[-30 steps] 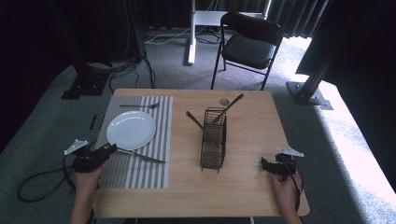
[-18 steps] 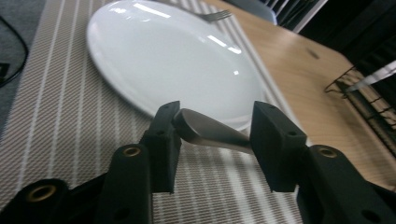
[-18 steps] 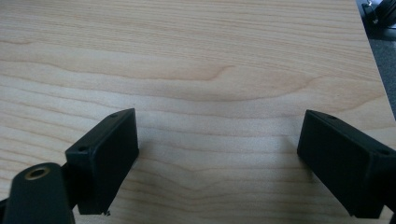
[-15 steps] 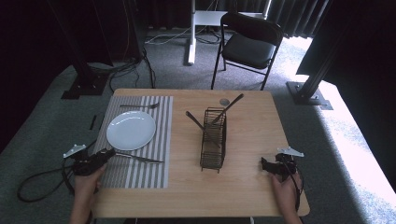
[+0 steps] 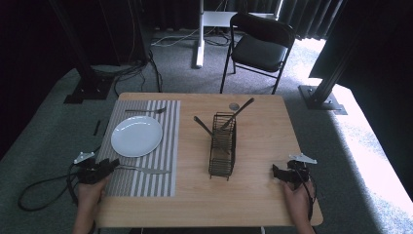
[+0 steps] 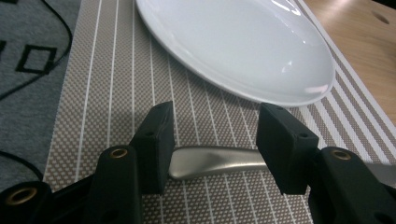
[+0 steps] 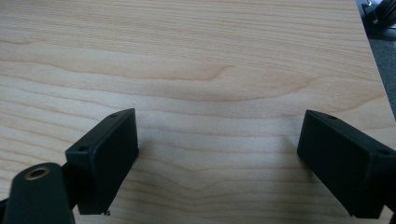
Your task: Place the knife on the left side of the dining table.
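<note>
The left claw (image 6: 212, 140) sits low over the striped mat (image 6: 93, 93), and the knife (image 6: 212, 161) lies flat on the mat right between its jaws, handle end nearest the claw's left jaw. The jaws have just been opening; they stand apart on either side of the handle and the pads are not pressing it, so I would call the knife released. Just ahead of the claw is the white plate (image 6: 243, 42), close to the knife but not touching it.

From above, the knife (image 5: 143, 170) runs away from the left claw (image 5: 104, 167) toward the wire rack (image 5: 223, 146), blade end well out on the mat.

It looks like plain steel: stiff, fairly light, smooth and likely slippery across those pads. Lying flat, it leaves little to get under. I would take it across the thick, rounded handle, where the jaws already stand, rather than on the thin blade, and squeeze firmly so that it does not swivel.

The right claw (image 7: 217, 161) rests open on bare table (image 7: 196, 56), nothing between its jaws, well away from the knife.
</note>
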